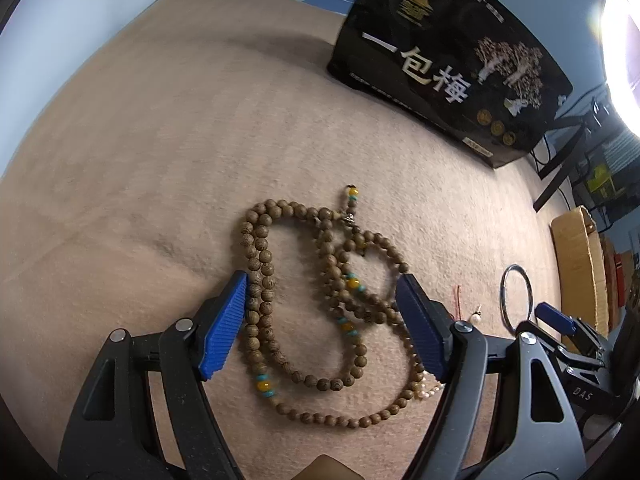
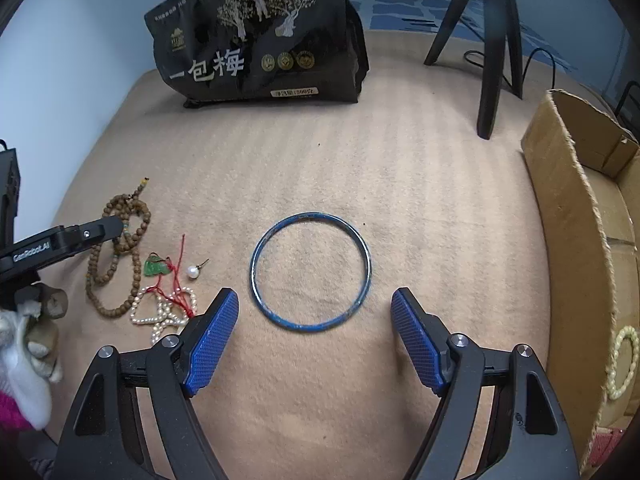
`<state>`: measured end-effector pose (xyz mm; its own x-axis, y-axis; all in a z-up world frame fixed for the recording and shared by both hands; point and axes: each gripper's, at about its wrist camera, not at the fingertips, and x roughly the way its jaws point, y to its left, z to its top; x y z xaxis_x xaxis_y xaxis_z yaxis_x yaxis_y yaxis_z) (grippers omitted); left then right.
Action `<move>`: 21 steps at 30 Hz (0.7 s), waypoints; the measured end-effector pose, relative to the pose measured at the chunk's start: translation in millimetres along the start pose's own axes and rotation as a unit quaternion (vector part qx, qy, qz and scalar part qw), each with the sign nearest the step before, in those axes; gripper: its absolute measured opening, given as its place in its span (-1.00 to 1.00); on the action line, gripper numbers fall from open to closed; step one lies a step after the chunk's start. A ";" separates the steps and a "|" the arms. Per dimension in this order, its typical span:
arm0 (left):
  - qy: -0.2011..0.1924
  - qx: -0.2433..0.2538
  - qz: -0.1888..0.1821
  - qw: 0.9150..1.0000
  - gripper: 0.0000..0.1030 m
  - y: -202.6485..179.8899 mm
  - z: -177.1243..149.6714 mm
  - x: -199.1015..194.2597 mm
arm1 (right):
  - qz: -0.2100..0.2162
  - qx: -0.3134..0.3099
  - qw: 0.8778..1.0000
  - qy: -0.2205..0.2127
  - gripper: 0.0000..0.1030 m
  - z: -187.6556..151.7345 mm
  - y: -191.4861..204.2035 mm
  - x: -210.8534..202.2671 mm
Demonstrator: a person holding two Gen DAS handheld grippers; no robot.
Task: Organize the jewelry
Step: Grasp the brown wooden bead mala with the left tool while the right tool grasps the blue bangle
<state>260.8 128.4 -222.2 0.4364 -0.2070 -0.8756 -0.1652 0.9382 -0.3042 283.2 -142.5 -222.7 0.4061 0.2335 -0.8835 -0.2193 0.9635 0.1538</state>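
A long string of brown wooden beads (image 1: pixel 320 296) with yellow and turquoise accents lies coiled on the tan blanket (image 1: pixel 160 160). My left gripper (image 1: pixel 322 320) is open, its blue pads on either side of the coil, just above it. A blue bangle (image 2: pixel 310 272) lies flat on the blanket, just ahead of my open, empty right gripper (image 2: pixel 314 332). The bangle also shows in the left wrist view (image 1: pixel 516 296). The beads (image 2: pixel 116 248), a pearl strand (image 2: pixel 164 312), a green pendant on red cord (image 2: pixel 156 268) and a pearl earring (image 2: pixel 194 271) lie left of the right gripper.
A black printed bag (image 2: pixel 260 36) stands at the back. An open cardboard box (image 2: pixel 580 216) at the right holds a pale bead bracelet (image 2: pixel 624 360). Black tripod legs (image 2: pixel 492 52) stand at the back right.
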 end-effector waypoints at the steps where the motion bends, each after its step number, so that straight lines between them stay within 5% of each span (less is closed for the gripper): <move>1: 0.000 0.003 0.001 1.000 0.49 -3.6 0.2 0.8 | -0.001 -0.001 1.000 0.000 0.53 0.6 0.8 2.2; 15: -0.011 0.097 0.087 0.991 0.52 -50.1 -12.4 26.9 | -0.049 -0.051 0.997 -0.001 0.57 9.0 21.9 24.5; 21: -0.019 0.109 0.094 0.989 0.48 -57.4 -17.1 31.7 | -0.056 -0.064 0.996 0.003 0.59 12.7 26.6 30.8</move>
<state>269.0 63.3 -238.9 0.4493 -0.0164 -0.8932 -0.0531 0.9976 -0.0450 301.1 -108.0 -240.2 0.4289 0.1237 -0.8948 -0.2842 0.9588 -0.0037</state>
